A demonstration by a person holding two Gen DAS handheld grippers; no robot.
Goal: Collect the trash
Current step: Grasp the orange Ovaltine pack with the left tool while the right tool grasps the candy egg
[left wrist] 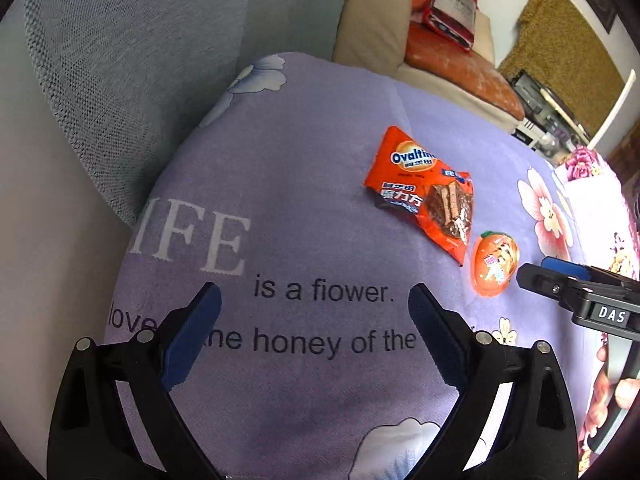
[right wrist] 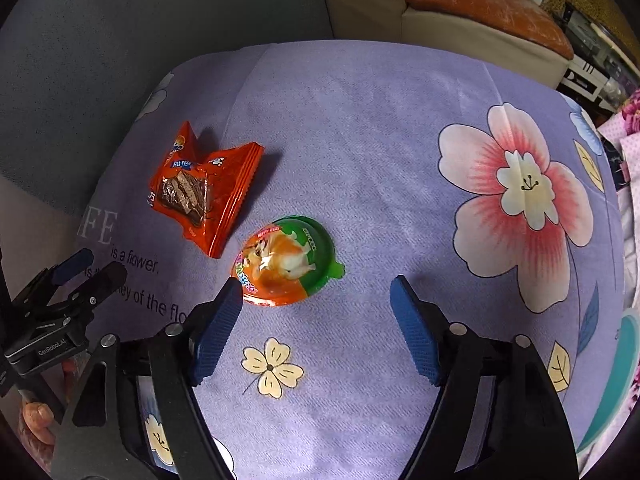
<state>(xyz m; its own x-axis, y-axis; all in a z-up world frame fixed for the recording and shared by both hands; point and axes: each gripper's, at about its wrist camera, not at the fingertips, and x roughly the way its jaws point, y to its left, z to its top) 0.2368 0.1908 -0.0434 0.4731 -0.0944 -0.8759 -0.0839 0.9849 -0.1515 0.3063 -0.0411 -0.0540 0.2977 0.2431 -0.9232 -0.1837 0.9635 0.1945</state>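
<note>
An orange Ovaltine snack wrapper (left wrist: 424,192) (right wrist: 204,190) lies on a purple flowered cloth (left wrist: 304,208) (right wrist: 360,140). Beside it sits a small round orange and green jelly cup (left wrist: 495,263) (right wrist: 286,264). My left gripper (left wrist: 314,304) hovers open over the printed words on the cloth, well to the left of both items, with nothing between its fingers. My right gripper (right wrist: 316,296) is open just above the cloth; its left blue pad (right wrist: 218,328) reaches the cup's near edge, and the cup lies ahead of the gap, not inside it. Each gripper shows at the edge of the other's view.
A grey cushioned backrest (left wrist: 120,80) rises behind the cloth on the left. A beige sofa with an orange leather seat (left wrist: 460,68) and a red bag (left wrist: 452,8) stands at the back. Patterned pink bedding (left wrist: 592,200) lies to the right. A person's fingers (right wrist: 36,416) hold the left gripper's handle.
</note>
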